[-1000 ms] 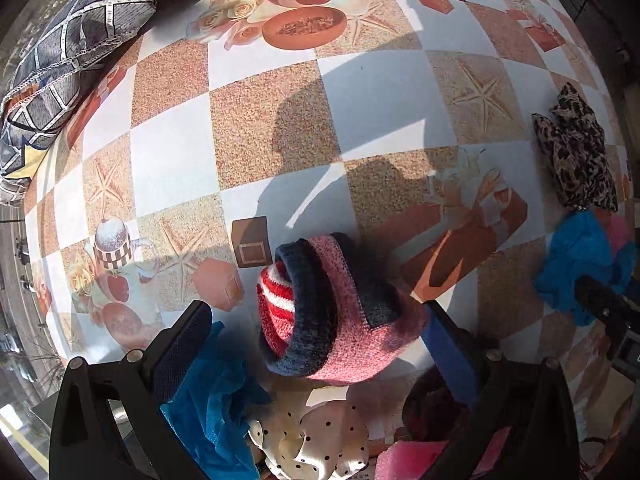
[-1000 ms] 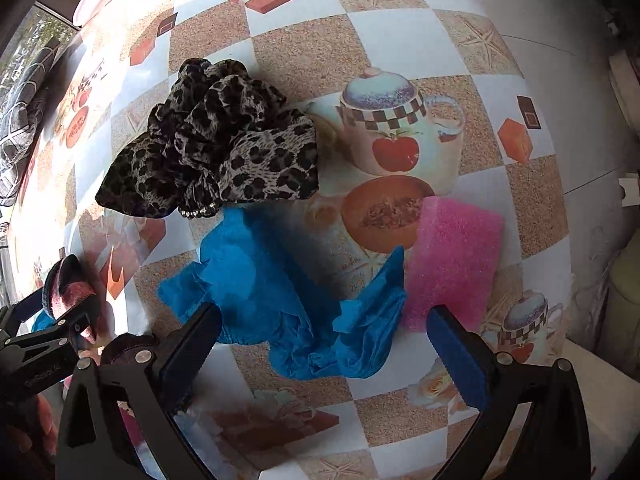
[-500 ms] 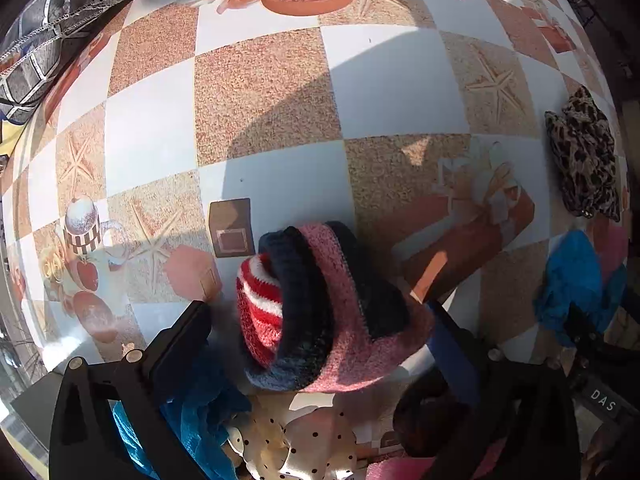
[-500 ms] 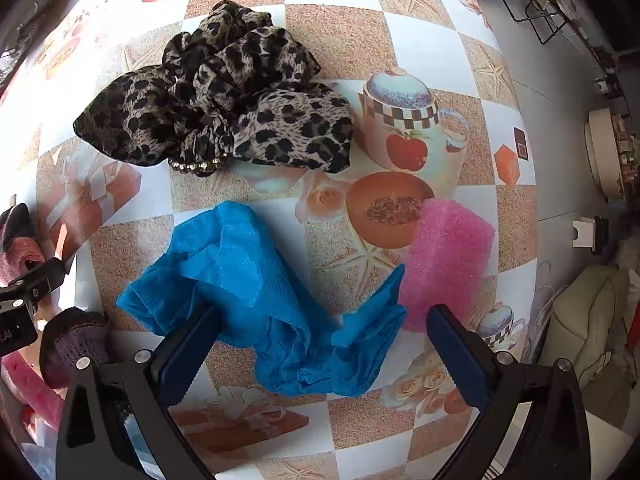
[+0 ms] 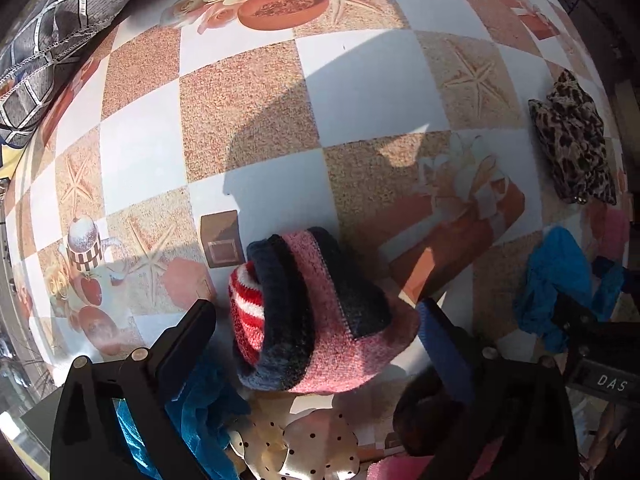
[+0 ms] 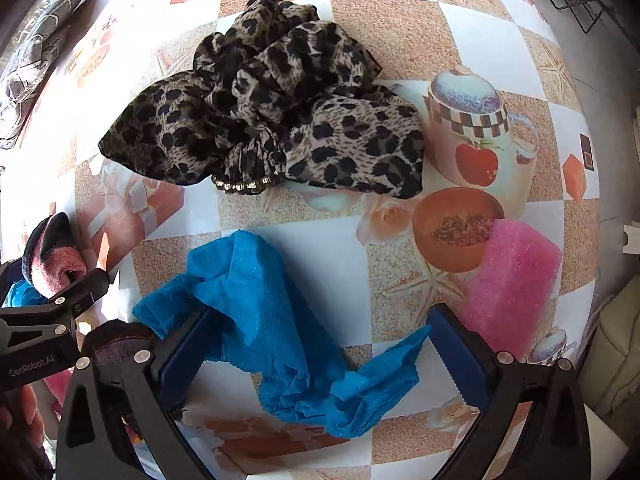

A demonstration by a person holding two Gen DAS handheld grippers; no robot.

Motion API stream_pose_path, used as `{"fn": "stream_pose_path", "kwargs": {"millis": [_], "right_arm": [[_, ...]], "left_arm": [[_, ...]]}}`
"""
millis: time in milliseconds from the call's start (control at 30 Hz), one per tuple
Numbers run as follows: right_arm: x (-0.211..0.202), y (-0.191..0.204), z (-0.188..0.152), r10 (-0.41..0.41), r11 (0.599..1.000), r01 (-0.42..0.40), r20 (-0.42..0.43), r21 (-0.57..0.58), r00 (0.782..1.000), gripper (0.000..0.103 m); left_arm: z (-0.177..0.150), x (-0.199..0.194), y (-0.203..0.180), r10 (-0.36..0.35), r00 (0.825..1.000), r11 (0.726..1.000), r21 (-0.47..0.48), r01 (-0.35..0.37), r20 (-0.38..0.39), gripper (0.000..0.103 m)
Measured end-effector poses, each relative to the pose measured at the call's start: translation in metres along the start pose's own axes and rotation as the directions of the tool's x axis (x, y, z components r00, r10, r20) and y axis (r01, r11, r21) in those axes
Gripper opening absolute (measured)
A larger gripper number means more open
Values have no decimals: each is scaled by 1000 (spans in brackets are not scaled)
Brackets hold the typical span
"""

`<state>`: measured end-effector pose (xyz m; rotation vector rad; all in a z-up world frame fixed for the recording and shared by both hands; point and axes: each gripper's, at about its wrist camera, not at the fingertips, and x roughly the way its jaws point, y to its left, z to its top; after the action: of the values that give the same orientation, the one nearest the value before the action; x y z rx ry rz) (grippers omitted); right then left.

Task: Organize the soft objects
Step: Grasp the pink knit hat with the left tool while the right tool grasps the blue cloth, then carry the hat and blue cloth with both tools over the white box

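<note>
1. The left gripper (image 5: pixel 316 316) hangs over the knitted hat (image 5: pixel 316 316), its fingers (image 5: pixel 188 332) spread wide to either side and not gripping it. The hat sits on the checked surface (image 5: pixel 360 92), at the near edge.

2. Compared with a second ago, the hat fills more of the left view and lies deeper between the fingers: the gripper has come down and forward, though the gap has not narrowed. A grasp looks near but has not begun (my reading, not something shown).

3. Beside the hat, at the very bottom of the left view, lie a blue cloth (image 5: pixel 208 420), a dotted fabric (image 5: pixel 304 452) and a dark item (image 5: pixel 420 420) whose kind I cannot tell. This may be the gathering spot.

4. The right gripper (image 6: pixel 316 356) has dropped closer to the blue rag (image 6: pixel 280 320). Its fingers (image 6: pixel 180 356) are open too, straddling the rag, which now reaches between them; earlier it lay mostly ahead.

5. The leopard scarf (image 6: pixel 272 112) lies beyond the rag, apart from it, and the pink sponge (image 6: pixel 516 280) sits just right of the right finger, close to the surface's edge.

6. So both hands are lined up, nothing lifted yet; the scarf, rag and sponge are unsorted.
</note>
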<state>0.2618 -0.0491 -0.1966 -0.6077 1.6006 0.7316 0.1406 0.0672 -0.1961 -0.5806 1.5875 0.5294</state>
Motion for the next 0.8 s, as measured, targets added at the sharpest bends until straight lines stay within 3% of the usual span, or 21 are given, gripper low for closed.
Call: {"fn": "stream_pose_path", "kwargs": {"millis": [67, 133, 167, 200, 233, 267, 300, 400, 467, 800], "right_arm": [[-1, 1, -3, -7, 1000, 7, 8, -12, 1000, 100], [-5, 2, -7, -16, 1000, 16, 31, -12, 999, 90], [-8, 4, -13, -17, 1000, 18, 43, -18, 999, 78], [-13, 6, -15, -17, 999, 19, 60, -31, 998, 59], [-18, 9, -16, -16, 999, 19, 77, -48, 997, 46], [-21, 10, -16, -4, 998, 9, 89, -65, 996, 12], [-22, 11, -16, 31, 997, -25, 80, -71, 996, 7], [-29, 0, -21, 146, 989, -146, 89, -13, 985, 7], [-41, -10, -26, 176, 984, -178, 117, 7, 977, 7], [-74, -69, -52, 238, 959, -258, 163, 118, 958, 7]], "left_arm": [[-1, -1, 1, -2, 1000, 1000, 16, 2, 8, 87], [-4, -11, -2, -1, 999, 999, 44, -1, 39, 68], [-3, -13, -4, 3, 999, 999, 54, -6, 46, 55], [-5, -17, -6, 2, 999, 998, 57, -5, 44, 45], [-5, -18, -5, 0, 999, 999, 52, -3, 44, 41], [-6, -21, -4, -5, 999, 999, 38, 3, 48, 36], [-7, -27, -3, -5, 998, 1000, 21, 4, 59, 33], [-12, -47, 0, 3, 994, 1000, -12, -2, 111, 32], [-17, -63, -1, 8, 989, 1000, -10, -7, 148, 32], [-40, -121, -23, 6, 968, 1000, 16, -11, 253, 32]]}}
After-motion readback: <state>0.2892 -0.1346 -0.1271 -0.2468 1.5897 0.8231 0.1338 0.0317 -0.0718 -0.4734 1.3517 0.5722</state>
